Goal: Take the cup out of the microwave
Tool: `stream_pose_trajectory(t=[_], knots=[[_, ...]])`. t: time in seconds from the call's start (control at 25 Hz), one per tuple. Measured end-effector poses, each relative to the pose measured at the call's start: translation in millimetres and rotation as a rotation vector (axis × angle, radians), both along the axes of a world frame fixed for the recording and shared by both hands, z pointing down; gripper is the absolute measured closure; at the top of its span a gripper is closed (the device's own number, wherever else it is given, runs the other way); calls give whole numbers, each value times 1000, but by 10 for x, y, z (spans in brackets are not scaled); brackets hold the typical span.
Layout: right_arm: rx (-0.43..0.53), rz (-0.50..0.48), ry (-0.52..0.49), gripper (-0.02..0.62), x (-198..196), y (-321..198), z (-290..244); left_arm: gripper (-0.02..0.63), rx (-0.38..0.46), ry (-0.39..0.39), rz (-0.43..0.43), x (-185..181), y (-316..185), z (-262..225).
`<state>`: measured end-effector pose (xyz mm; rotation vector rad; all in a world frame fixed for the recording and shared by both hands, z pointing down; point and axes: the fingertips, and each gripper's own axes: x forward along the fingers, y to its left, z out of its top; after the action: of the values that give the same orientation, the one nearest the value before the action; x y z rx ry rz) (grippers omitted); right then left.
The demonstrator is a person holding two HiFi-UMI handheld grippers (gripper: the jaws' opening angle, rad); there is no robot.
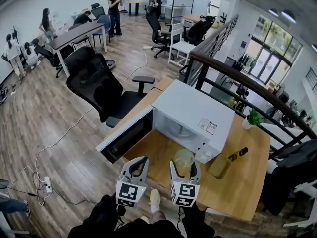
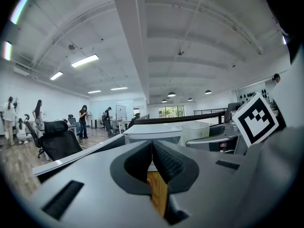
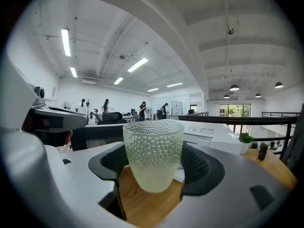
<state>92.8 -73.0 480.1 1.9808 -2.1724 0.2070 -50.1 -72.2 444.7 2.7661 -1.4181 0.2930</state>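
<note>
Wooden desk (image 1: 242, 182), office floor behind: we have the cup (image 3: 153, 151) outside the microwave (image 1: 193, 115).
We see the clear dimpled cup clamped upright between the right gripper (image 3: 154, 163) jaws, just in front of the open cavity, with the door (image 1: 124, 135) swung out to the left. The left gripper (image 2: 153, 163) sits beside it, jaws pressed together on nothing.
</note>
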Motion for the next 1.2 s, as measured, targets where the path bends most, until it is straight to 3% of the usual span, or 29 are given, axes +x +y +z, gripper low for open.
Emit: stream_pose_trajectory(t=[0.56, 1.2], knots=[[20, 14, 18, 224, -80, 931, -306, 581, 31, 1, 35, -69, 775, -174], [32, 31, 14, 224, -61, 1091, -391, 581, 34, -1, 59, 0, 898, -202]])
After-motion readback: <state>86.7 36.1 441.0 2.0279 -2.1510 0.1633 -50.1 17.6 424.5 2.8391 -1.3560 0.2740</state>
